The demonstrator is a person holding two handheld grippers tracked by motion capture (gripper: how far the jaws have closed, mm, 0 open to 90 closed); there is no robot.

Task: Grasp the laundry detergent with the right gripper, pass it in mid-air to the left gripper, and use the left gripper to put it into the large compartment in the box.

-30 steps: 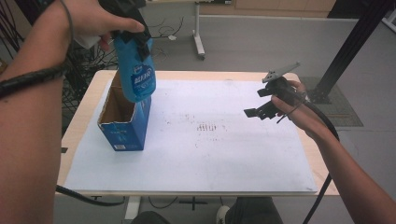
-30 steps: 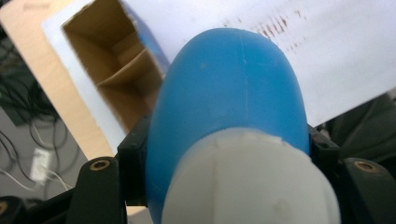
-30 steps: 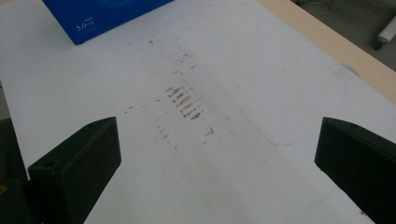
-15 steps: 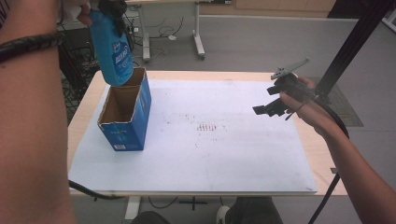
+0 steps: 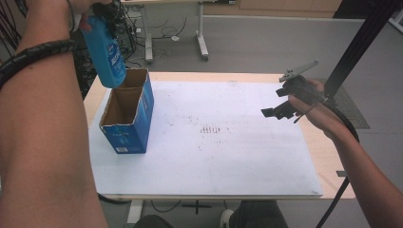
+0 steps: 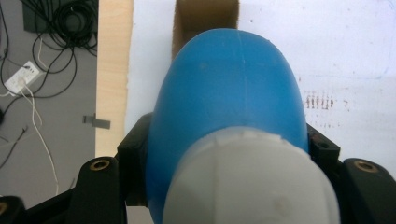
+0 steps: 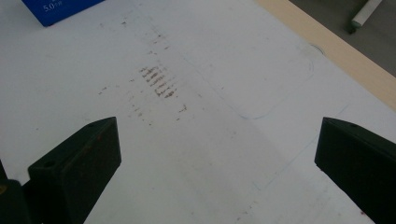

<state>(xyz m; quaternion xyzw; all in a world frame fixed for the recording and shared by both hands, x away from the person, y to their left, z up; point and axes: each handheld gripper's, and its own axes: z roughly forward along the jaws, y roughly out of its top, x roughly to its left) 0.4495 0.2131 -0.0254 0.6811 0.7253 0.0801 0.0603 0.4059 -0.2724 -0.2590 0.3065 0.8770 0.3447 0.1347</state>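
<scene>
A blue bottle (image 5: 105,53) with a white cap (image 6: 252,182) hangs neck-up above the far left corner of an open blue cardboard box (image 5: 128,118). My left gripper (image 5: 102,12) is shut on the bottle just below the cap. In the left gripper view, black fingers (image 6: 133,154) press on both sides of the bottle (image 6: 229,93), and the box opening (image 6: 205,16) shows beyond it. My right gripper (image 5: 280,107) hovers over the table's right side, open, with nothing between its fingers (image 7: 79,158). A corner of the box (image 7: 60,9) lies far ahead of it.
A white sheet (image 5: 237,156) with brown marks (image 5: 214,129) covers the wooden table (image 5: 328,147). Beyond the far edge stand desk legs (image 5: 202,42) and floor cables (image 5: 14,28). A black pole (image 5: 361,42) rises at the right.
My left hand has carried the bottle up and to the left, from over the box's opening to beside its far left corner. The right gripper has hardly moved.
</scene>
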